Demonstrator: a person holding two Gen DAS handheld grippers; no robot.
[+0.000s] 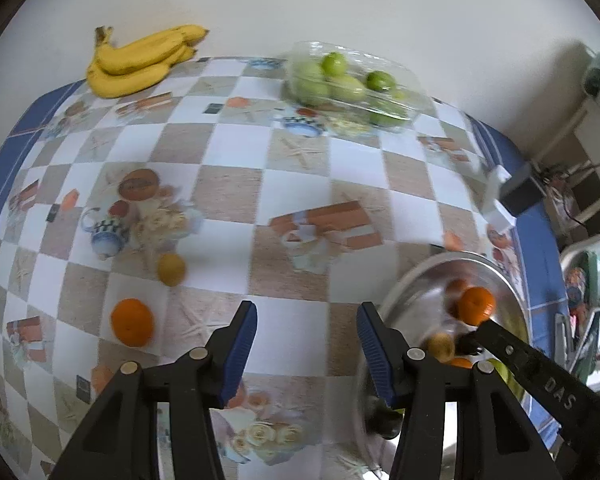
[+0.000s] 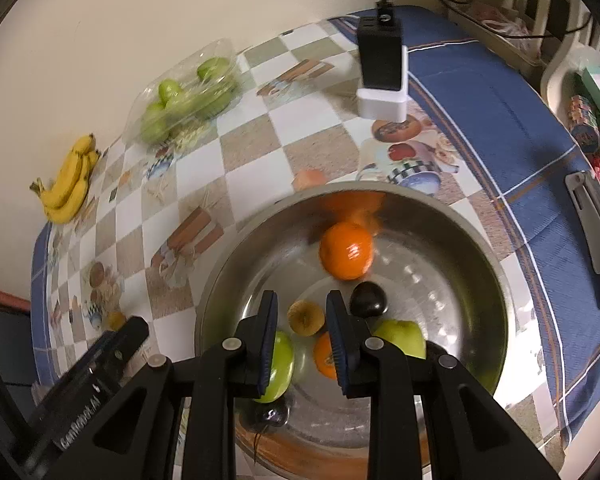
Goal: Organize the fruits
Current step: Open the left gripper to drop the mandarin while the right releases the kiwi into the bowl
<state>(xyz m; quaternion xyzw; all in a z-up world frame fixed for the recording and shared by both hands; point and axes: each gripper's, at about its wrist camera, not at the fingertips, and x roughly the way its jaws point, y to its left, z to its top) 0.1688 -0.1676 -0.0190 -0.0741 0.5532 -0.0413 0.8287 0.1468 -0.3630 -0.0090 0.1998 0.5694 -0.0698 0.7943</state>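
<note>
Shiny metal bowl (image 2: pixel 480 248); clear glossy plastic punnet (image 1: pixel 404 80).

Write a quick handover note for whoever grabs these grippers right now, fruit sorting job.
Left gripper: open, empty, over the tablecloth.
Right gripper: shut, holding nothing, over the metal bowl.
In the bowl: orange, two green apples, a dark fruit and others.
Still on the table: an orange, a yellow fruit, bananas, tub of green fruit.
Left: likely the loose orange and yellow fruit next.

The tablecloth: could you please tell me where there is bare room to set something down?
Free: the middle of the tablecloth, between bananas, green-fruit box and bowl. Crowded: inside the bowl, and near the loose orange.
</note>
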